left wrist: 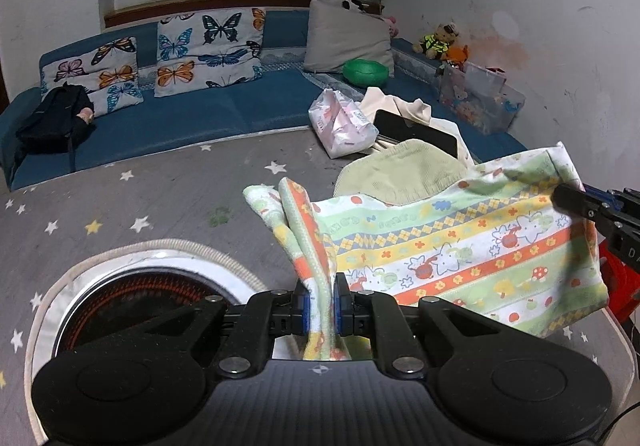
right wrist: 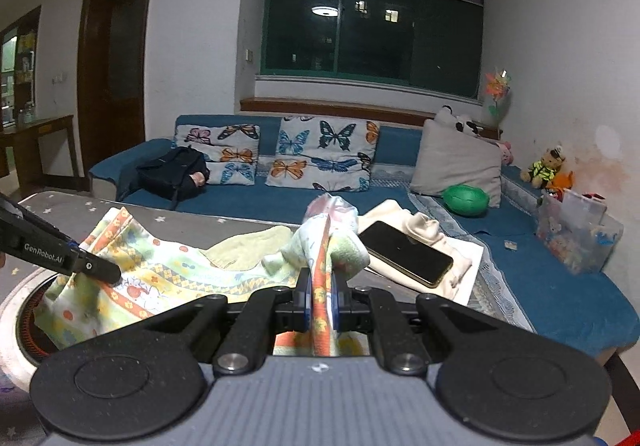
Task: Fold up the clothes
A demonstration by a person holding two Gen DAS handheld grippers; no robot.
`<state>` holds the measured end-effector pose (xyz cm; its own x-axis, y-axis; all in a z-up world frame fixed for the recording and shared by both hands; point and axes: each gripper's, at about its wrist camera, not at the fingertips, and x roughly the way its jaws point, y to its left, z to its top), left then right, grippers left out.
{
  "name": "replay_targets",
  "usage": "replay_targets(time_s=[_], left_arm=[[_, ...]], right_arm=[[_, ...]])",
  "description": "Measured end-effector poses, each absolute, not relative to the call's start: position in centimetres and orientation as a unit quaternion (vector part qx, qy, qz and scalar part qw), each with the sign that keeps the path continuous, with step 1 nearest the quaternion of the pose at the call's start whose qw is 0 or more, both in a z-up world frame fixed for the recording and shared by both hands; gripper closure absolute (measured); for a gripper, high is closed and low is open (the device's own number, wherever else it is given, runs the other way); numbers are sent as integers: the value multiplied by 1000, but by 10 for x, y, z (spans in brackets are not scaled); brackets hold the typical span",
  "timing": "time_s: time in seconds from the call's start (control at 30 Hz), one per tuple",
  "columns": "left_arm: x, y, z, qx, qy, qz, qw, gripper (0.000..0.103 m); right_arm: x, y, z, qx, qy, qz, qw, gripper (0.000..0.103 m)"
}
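The left gripper [left wrist: 320, 300] and the right gripper [right wrist: 320, 296] are each pressed together on an edge of the striped cloth [left wrist: 460, 250], which is held stretched between them above the grey star-printed table [left wrist: 168, 202]. If one pinch is loosened, the cloth may be dropped crooked. A blue sofa [left wrist: 192, 118] and a phone [right wrist: 404, 252] are seen behind.

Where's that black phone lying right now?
The black phone lies on cream clothes at the table's far right, beside the pink tissue pack.
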<state>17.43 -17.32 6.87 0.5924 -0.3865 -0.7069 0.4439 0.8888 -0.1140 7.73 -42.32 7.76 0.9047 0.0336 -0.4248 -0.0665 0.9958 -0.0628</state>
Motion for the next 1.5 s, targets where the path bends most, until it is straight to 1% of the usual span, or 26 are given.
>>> replay_targets(time_s=[0.33,0.73,1.0,1.07,1.1,1.17,1.23,1.3,1.37,1.4,1.43,1.5], left_arm=[[196,-193,42,38,414,-245,876,91],[213,-190,13,32,441,-235,866,90],[219,-187,-1,36,452,-220,864,81],[221,-186,-4,37,455,-215,863,73],[221,-186,-6,39,455,-213,864,71],[221,-187,-8,43,456,-209,864,64],[221,-188,-10,47,456,-206,864,62],[220,-188,-12,49,457,-205,864,57],[219,-189,-12,53,455,-204,865,54],[219,-189,-12,56,455,-202,865,52],[218,-189,-13,59,454,-200,866,49],[216,-189,-13,66,453,-197,867,46]], right_arm=[[94,-433,55,-41,242,11,969,95],[108,-443,26,-34,275,2,961,95],[123,-453,4,-22,299,-13,954,94],[125,-456,0,-18,305,-19,952,91],[126,-458,-2,-16,307,-22,951,90],[126,-460,-6,-12,310,-26,950,87],[126,-460,-7,-12,312,-27,950,85],[125,-459,-8,-15,312,-26,950,80],[123,-454,-8,-15,312,-20,950,71],[122,-452,-8,-15,311,-16,950,68],[121,-450,-8,-16,311,-12,950,64],[119,-445,-8,-16,311,-5,950,59]])
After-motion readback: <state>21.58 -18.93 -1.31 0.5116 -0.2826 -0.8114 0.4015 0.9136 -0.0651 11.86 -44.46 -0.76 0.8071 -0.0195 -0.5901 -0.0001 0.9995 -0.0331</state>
